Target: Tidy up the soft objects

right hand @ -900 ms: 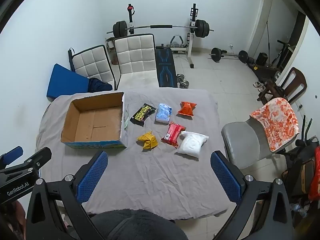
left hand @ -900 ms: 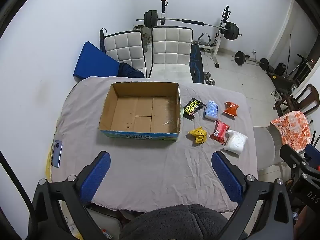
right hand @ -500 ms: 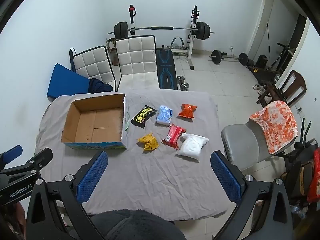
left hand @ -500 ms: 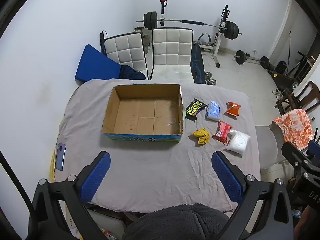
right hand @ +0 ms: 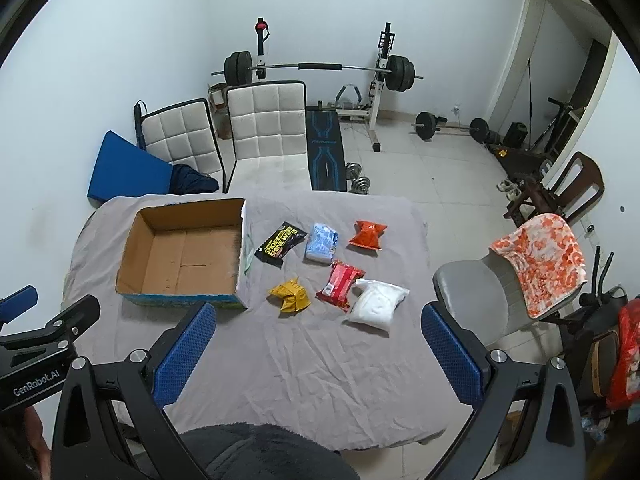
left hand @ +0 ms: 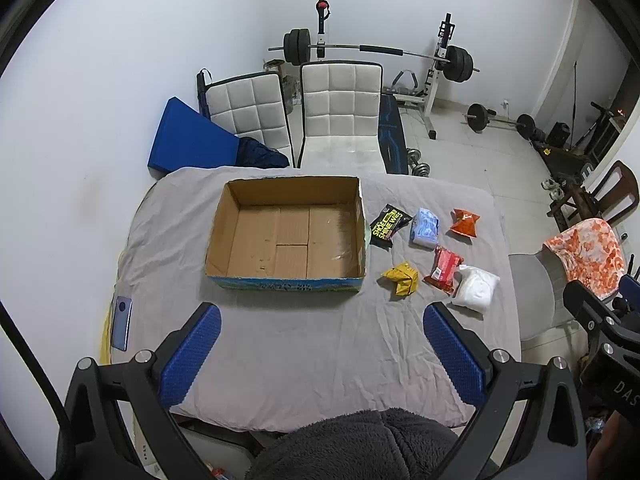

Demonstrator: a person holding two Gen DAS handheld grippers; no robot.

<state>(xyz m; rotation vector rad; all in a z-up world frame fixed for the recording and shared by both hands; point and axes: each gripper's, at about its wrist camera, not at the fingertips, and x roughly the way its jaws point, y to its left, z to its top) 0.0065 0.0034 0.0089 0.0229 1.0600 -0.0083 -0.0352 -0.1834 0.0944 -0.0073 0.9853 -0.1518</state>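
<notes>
Spread with a grey cloth, the bench (right hand: 280,360) carries everything for this job. On its left side, an open cardboard box (left hand: 288,236), bare inside, the likely home for the soft packets. To the right of the box, six packets in a loose cluster: white pouch (right hand: 378,306) nearest the right edge, touching or just beside the red packet (right hand: 340,286); pale blue pack (right hand: 321,241) farther back, between the black packet (right hand: 280,244) and the orange packet (right hand: 368,234); crumpled yellow packet (right hand: 290,298) closest to the box's front corner. At the bench's left edge, a phone (left hand: 121,322) (not part of the sorting, best left alone). High above the near edge, left gripper (left hand: 320,344) and right gripper (right hand: 318,344), both with jaws spread wide and holding nothing. Judged stage: the very start, no packet boxed yet. For a clean first pick, probably sensible to send the right gripper down to the white pouch or yellow packet, each with free cloth on its near side. Best to straddle the packet across its narrow side, come down low enough to pinch the body rather than a loose flap, and close gently, since such packets sag and slip. Worth lifting well clear of the box wall before release, starting at a far corner to leave room for the rest.
</notes>
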